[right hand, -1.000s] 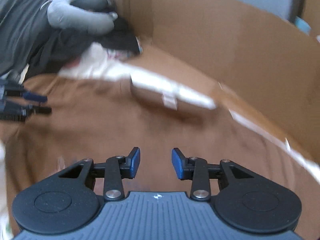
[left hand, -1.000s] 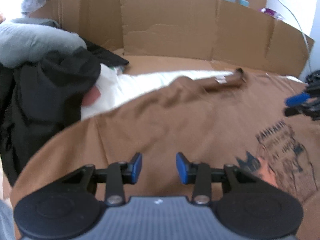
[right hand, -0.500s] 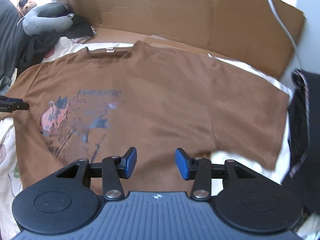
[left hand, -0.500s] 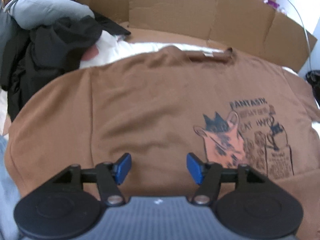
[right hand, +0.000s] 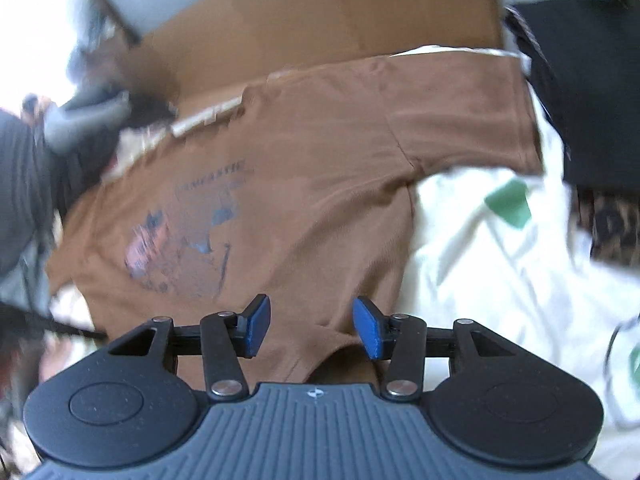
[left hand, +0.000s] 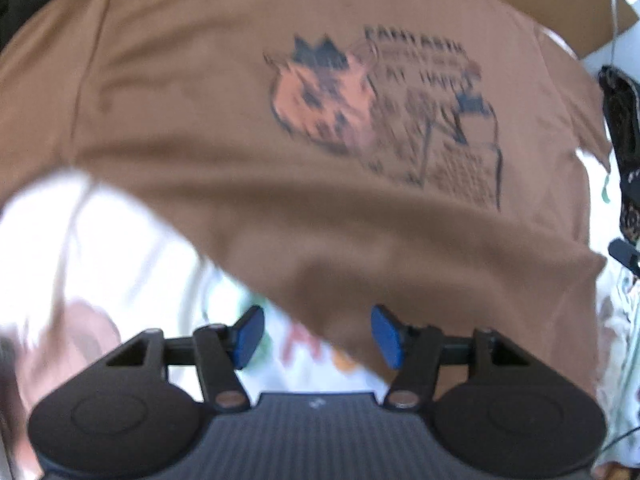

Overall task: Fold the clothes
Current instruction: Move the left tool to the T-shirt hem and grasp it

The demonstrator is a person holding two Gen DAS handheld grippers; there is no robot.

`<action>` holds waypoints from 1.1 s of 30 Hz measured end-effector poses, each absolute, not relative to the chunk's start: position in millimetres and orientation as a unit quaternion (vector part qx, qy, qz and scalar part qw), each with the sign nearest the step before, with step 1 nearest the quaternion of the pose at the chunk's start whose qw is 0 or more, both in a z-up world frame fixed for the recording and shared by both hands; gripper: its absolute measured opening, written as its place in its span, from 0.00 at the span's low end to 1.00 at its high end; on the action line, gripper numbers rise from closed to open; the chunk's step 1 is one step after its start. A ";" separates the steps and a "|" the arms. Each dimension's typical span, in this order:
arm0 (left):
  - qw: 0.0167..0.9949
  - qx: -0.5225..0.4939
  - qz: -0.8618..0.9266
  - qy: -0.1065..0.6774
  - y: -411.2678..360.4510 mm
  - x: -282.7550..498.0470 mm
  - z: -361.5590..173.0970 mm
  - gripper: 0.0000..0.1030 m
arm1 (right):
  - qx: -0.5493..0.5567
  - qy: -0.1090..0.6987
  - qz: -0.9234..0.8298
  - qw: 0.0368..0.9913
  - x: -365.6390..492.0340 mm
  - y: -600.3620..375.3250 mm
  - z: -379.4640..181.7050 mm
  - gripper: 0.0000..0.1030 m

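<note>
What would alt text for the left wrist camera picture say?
A brown T-shirt with a blurred cat print lies spread on a white patterned sheet. The left gripper hangs over the shirt's near hem, its blue-padded jaws closing with nothing pinched between them.

The left gripper (left hand: pixel 317 334) is pointed steeply downward, its blue pads (left hand: pixel 249 336) set apart and nothing pinched between them; its jaws are closing. The right gripper (right hand: pixel 311 330) is angled downward, its blue pads (right hand: pixel 368 332) likewise parted around no grip, its jaws opening.
</note>
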State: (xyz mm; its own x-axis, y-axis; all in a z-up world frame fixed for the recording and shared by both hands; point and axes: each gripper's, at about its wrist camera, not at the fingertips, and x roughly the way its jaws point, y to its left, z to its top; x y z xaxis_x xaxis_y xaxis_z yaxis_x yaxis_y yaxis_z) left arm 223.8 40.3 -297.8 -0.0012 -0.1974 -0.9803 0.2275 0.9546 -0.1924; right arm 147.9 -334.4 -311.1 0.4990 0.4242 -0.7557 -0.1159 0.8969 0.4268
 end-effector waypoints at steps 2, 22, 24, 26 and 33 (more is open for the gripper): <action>0.692 -0.002 -0.145 0.707 30.8 213.2 -293.6 0.56 | 0.175 0.477 0.156 0.847 143.3 -341.3 -315.3 0.52; 0.696 -0.250 -0.012 0.673 7.8 69.6 -295.2 0.40 | 0.253 0.432 0.118 0.857 108.9 -416.3 -326.1 0.52; 0.697 -0.280 0.010 0.660 12.6 56.3 -297.6 0.40 | 0.254 0.432 0.114 0.858 107.2 -419.6 -328.1 0.52; 0.685 -0.321 0.032 0.654 17.2 48.3 -301.0 0.40 | 0.251 0.433 0.112 0.858 105.9 -421.6 -329.5 0.52; 0.691 -0.319 0.035 0.647 21.9 42.8 -295.0 0.35 | 0.261 0.439 0.092 0.855 106.1 -430.6 -337.6 0.52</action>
State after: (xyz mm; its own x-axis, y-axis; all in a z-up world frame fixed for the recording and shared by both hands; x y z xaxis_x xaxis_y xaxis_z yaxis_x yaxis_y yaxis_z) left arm 42.8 21.9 -295.0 0.1596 -0.3651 -0.9172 -0.4607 0.7941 -0.3963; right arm 106.1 -430.6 -337.6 0.5977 0.3870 -0.7021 0.0709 0.8468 0.5271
